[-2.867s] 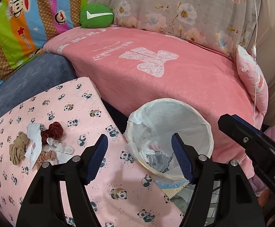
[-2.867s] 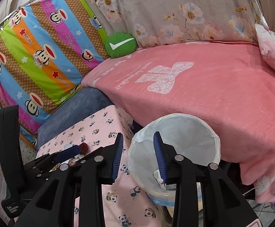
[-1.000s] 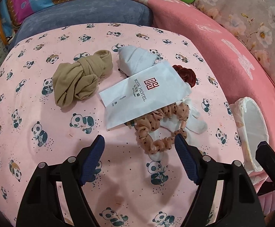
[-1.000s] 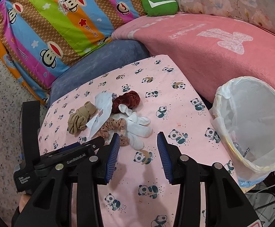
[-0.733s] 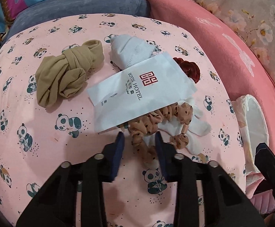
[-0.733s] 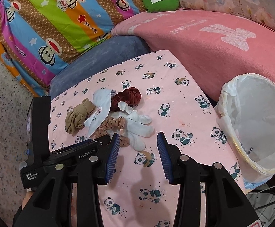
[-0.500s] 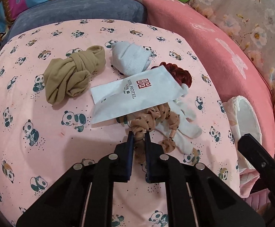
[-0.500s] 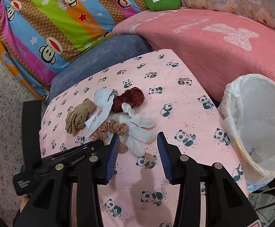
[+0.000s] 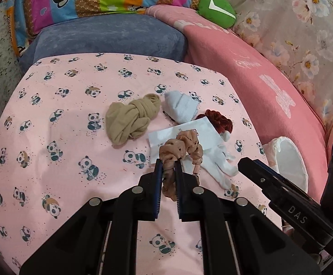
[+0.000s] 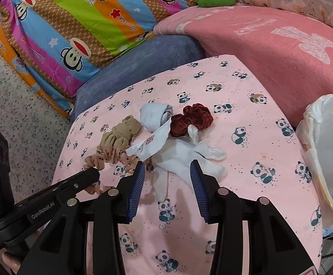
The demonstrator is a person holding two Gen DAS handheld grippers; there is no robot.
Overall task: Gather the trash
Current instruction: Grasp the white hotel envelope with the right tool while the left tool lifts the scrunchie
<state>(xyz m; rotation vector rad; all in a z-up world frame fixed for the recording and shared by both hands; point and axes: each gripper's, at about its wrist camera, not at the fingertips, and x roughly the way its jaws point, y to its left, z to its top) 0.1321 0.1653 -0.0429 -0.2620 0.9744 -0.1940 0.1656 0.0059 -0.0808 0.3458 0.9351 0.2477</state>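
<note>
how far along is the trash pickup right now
Done: nothing visibly binned; the lined bin shows only its liner. In hand: left tool shut on the tan scrunchie. Left: white glove, hotel packet, red scrunchie, beige stocking, pale sock.

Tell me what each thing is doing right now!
left gripper: shut on the tan scrunchie.
tan scrunchie: pinched, partly lifted.
right gripper: open, above the white glove.
white glove: lying flat.
red scrunchie: lying loose.
bin: open, bag-lined.
</note>
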